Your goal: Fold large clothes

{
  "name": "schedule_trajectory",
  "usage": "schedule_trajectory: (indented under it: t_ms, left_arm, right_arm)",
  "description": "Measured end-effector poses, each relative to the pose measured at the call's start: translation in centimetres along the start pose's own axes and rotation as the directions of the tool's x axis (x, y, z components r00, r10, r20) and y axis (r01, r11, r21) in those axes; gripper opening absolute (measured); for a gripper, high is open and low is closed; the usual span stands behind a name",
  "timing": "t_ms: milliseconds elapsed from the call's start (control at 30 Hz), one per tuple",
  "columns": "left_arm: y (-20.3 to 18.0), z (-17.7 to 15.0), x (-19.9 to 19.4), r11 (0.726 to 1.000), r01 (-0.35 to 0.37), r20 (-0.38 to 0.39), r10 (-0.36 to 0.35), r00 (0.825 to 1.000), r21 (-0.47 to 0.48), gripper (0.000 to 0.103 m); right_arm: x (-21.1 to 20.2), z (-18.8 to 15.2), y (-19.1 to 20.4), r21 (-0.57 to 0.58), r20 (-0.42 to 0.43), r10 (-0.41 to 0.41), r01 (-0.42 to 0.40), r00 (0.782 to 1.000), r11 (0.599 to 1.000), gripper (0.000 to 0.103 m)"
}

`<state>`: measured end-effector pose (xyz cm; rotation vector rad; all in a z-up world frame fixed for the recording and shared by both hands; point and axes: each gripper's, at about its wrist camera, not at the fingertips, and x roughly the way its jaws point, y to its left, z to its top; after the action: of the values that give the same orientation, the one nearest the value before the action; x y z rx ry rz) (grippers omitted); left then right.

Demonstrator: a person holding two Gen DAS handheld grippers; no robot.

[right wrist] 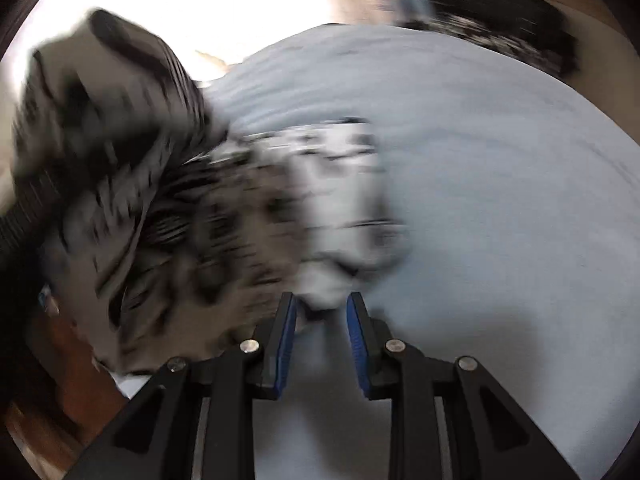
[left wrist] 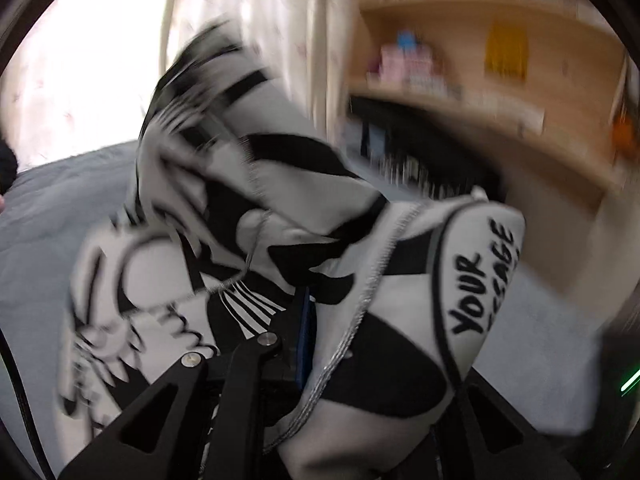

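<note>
A white garment with bold black print (left wrist: 248, 216), lettered "YOUR", drapes over my left gripper (left wrist: 320, 320) and hangs up in front of the camera. The left gripper's fingers are mostly buried in the cloth and look shut on it. In the right wrist view the same garment (right wrist: 168, 208) is a blurred bunch at the left, above a pale blue bed sheet (right wrist: 500, 200). My right gripper (right wrist: 321, 308) has its blue-padded fingers (right wrist: 286, 336) parted, with a fold of the cloth just at the tips; it does not pinch it.
A wooden shelf unit (left wrist: 480, 60) with books and boxes stands at the right. A bright curtained window (left wrist: 100, 60) is behind the bed. Dark clutter (right wrist: 500, 32) lies at the far edge of the bed. Wooden floor (right wrist: 48, 420) shows at the lower left.
</note>
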<state>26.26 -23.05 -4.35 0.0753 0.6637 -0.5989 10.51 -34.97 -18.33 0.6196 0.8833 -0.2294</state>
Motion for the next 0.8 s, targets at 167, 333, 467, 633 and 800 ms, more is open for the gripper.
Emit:
schedule_trajectory:
  t_ms: [167, 333, 467, 633, 800]
  left_arm:
    - [-0.4, -4.0, 5.2, 0.993, -0.045, -0.157, 0.063, 0.986, 0.113, 0.013]
    - [0.0, -2.7, 4.3, 0.993, -0.017, -0.196, 0.040, 0.980, 0.116, 0.017]
    - [0.5, -1.8, 3.2, 0.995, 0.024, -0.240, -0.001, 0.971, 0.092, 0.022]
    - [0.3, -0.9, 2.2, 0.990, 0.033, -0.292, 0.008, 0.956, 0.135, 0.034]
    - [-0.9, -2.1, 0.5, 0.989, 0.034, -0.265, 0.005, 0.964, 0.144, 0.050]
  right_arm:
    - [0.7, 0.1, -2.3, 0.072, -0.012, -0.054, 0.055, 0.998, 0.996, 0.026]
    - [0.7, 0.4, -2.6, 0.085, -0.026, -0.033, 0.035, 0.999, 0.996, 0.027]
    - [0.5, 1.4, -3.1, 0.095, -0.011, -0.010, 0.011, 1.000, 0.995, 0.027]
    - [-1.1, 3.0, -2.5, 0.115, 0.031, 0.014, -0.017, 0.999, 0.993, 0.042]
    - [-2.3, 4.3, -2.4, 0.183, 0.043, 0.163, -0.168, 0.986, 0.969, 0.054]
